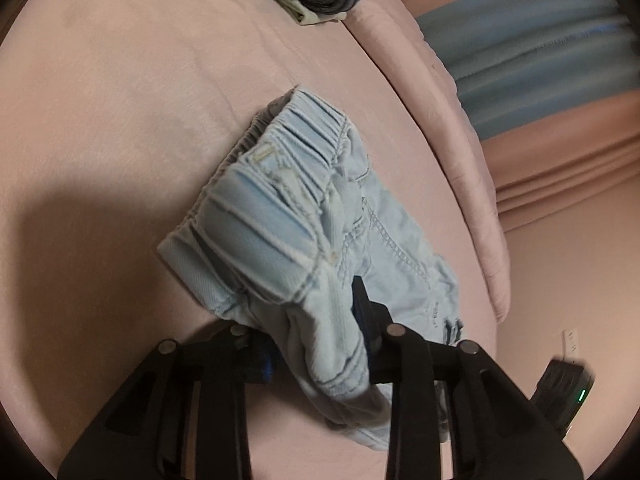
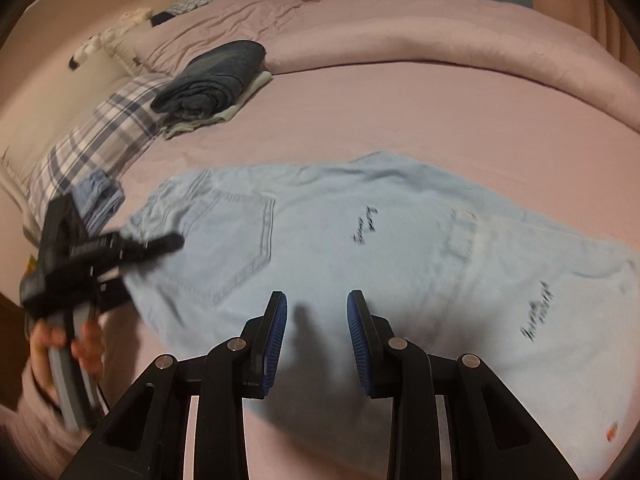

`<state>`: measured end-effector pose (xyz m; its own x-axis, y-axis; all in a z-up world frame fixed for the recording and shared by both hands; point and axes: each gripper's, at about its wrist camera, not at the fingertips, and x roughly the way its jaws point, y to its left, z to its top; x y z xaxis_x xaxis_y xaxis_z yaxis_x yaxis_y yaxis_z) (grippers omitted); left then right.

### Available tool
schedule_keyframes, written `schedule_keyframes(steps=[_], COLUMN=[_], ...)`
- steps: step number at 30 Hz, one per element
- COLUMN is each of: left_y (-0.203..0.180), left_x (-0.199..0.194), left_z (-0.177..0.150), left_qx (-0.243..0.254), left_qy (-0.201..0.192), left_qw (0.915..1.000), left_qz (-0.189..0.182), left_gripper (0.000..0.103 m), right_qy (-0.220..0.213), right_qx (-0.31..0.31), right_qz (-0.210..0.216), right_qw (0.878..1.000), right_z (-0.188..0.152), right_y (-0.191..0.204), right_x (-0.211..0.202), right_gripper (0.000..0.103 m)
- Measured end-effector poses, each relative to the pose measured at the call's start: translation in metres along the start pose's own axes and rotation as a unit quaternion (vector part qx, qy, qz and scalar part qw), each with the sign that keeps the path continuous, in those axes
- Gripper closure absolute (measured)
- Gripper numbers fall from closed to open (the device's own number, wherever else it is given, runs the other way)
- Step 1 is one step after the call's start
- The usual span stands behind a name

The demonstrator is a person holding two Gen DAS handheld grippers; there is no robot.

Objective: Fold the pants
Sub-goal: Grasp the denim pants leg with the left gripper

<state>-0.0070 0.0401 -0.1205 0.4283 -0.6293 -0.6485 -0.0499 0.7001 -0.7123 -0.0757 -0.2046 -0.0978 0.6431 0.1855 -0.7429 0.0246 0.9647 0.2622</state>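
Note:
Light blue denim pants [image 2: 360,240] lie spread on the pink bed sheet [image 2: 400,120], back pocket up, waist to the left. In the left wrist view the elastic waistband [image 1: 304,208] is bunched and lifted, and fabric fills the space between the fingers of my left gripper [image 1: 316,332], which is shut on it. Seen from the right wrist, that left gripper [image 2: 168,242] sits at the waist edge, held by a hand [image 2: 48,340]. My right gripper [image 2: 316,312] hovers open over the near edge of the pants, with nothing between its blue pads.
A stack of folded dark clothes [image 2: 216,76] rests at the back left beside a plaid pillow [image 2: 100,140]. A rolled pink duvet [image 2: 440,40] runs along the far side. A small black device with a green light [image 1: 568,392] sits off the bed's edge.

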Motion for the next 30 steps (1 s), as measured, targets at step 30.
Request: schedule_keyframes(steps=[30], left_y=[-0.02], left_x=[0.007], left_z=[-0.002], left_qx=[0.091], left_qy=[-0.004], left_qw=[0.9934], left_qz=[0.071], left_gripper=[0.076], right_qy=[0.078], right_qx=[-0.004], right_qz=[0.018], right_qw=[0.997], right_z=[-0.012], right_y=[0.027], right_x=[0.04], right_gripper=[0.072])
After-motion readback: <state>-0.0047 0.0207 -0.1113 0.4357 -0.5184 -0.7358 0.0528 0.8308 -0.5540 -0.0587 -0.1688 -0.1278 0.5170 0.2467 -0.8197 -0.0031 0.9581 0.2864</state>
